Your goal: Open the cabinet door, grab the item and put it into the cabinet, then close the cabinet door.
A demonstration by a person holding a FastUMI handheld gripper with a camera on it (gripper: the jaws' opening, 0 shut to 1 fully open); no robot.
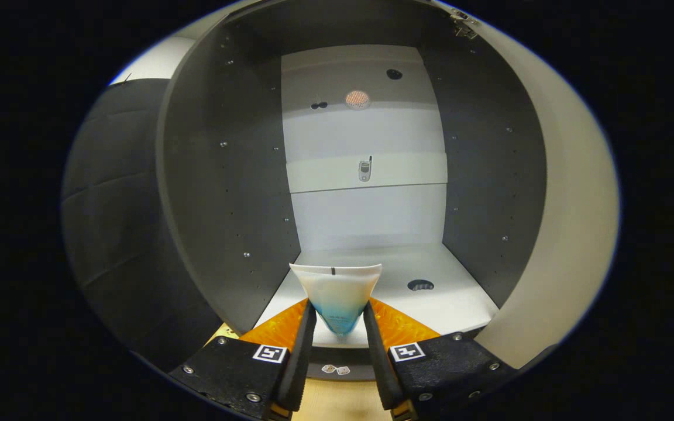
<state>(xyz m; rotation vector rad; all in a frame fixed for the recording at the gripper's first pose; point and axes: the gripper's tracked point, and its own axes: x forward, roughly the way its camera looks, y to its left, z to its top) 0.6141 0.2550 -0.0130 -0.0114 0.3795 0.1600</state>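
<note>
with the cabinet door swung wide to one side, the opening step appears done, and the item, a soft tube, is pinched between both fingers of the gripper, crimped end forward, just at the cabinet's front edge. judged from this, placing the tube on the shelf floor, releasing it and shutting the door remain. the tube is squat and wedge-shaped, pale at its flat seam and shading to translucent blue toward the fingers; it likely yields under pressure. the cabinet's side walls are matt dark panels dotted with small pins, its back and floor smooth white board, with a round cut-out in the floor.
</note>
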